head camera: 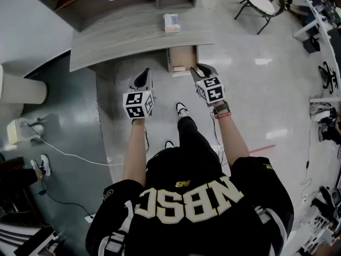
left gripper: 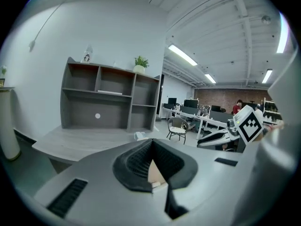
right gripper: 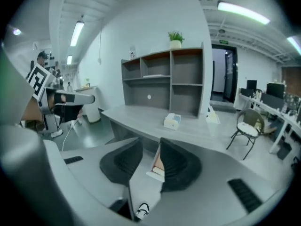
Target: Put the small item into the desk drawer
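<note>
The drawer [head camera: 183, 58] stands open under the tabletop's [head camera: 122, 36] front edge, and the small box [head camera: 171, 23] sits above it near that edge. The right hand-held gripper [head camera: 199, 68] hovers at the drawer with jaws apart and empty. The left hand-held gripper [head camera: 143, 79] is closed on nothing. The likely next move is to reach up and grip the box.

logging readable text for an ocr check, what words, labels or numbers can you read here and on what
"NBSC": large letters on the person's black shirt, upside down in the head view.
The yellow logo by those letters: too small to read.
The green sign over the doorway: too small to read.
Print on the box on the desk: blurred.
</note>
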